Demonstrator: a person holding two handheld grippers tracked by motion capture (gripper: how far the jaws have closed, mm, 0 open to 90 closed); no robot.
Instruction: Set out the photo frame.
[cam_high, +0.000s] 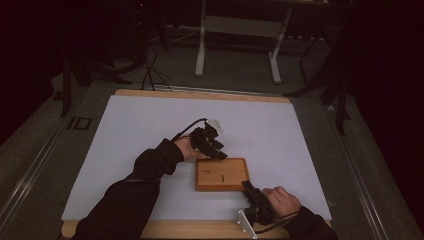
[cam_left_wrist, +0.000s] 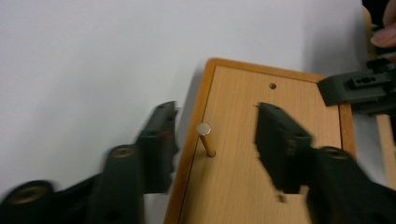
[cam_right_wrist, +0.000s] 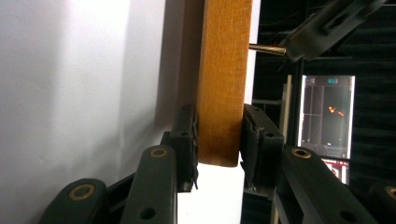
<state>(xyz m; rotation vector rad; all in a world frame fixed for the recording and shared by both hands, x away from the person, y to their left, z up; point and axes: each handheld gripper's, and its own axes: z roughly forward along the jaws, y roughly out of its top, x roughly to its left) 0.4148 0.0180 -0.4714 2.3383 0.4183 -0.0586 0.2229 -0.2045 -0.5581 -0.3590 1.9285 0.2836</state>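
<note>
**Two claws at one wooden board**

Two claws of mine work at the wooden board (cam_high: 221, 174), which lies flat on the white sheet (cam_high: 150, 130) covering the table. From the high view, my left claw (cam_high: 218, 154) hangs over the far left corner of the board, my hand behind it. My right claw (cam_high: 248, 188) sits at the board's near right corner, and its grey plate pokes out toward the table's near edge.

Seen along my left claw (cam_left_wrist: 212, 144), the jaws stand apart and grip nothing. One jaw hangs over the white sheet just off the board's edge, the other over the board itself. Between them a thin peg (cam_left_wrist: 206, 140) with a pale flat top stands in the board close to that edge, slightly leaning in this view, with neither jaw touching it. A small empty hole (cam_left_wrist: 272, 86) shows farther along the board, and my other claw bites the board's far corner beyond it.

Seen along my right claw (cam_right_wrist: 218, 140), both pads press on the board's (cam_right_wrist: 223, 84) edge, one on each face, so I have the board clamped firmly. Past it, the peg (cam_right_wrist: 266, 48) juts from the board's face, with a jaw of my left claw just beside its tip.
</note>
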